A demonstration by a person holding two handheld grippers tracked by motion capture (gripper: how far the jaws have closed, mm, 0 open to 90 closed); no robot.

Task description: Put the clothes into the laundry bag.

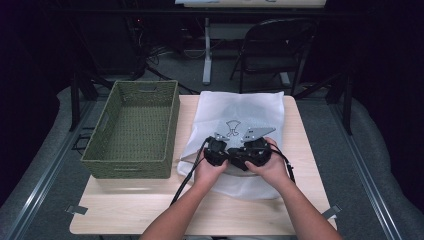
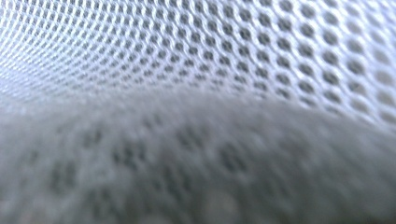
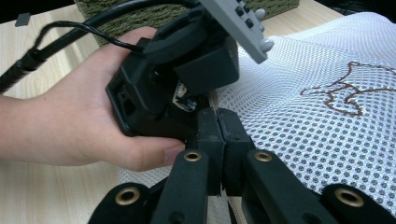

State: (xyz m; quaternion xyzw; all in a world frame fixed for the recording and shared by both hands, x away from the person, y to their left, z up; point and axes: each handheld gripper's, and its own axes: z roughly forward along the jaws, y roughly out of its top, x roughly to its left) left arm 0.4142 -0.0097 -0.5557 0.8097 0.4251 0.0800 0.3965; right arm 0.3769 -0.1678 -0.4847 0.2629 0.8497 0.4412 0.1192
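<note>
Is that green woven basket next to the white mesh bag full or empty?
Empty. The high view looks straight into the basket and its woven floor is bare; the mesh bag lies beside it on the table.

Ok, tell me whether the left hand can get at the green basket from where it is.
Probably yes. The green woven basket stands beside the white mesh bag, with bare table between it and the left hand; but the left gripper seems shut on the mesh.

The high view is dim, its edges from 9 to 3 o'clock sunk in black; overhead light brightens the surface (image 1: 125,200) and white mesh bag (image 1: 240,107). The left gripper view is close and soft, blurred toward 6 o'clock. The right gripper view is evenly lit and sharp.
</note>
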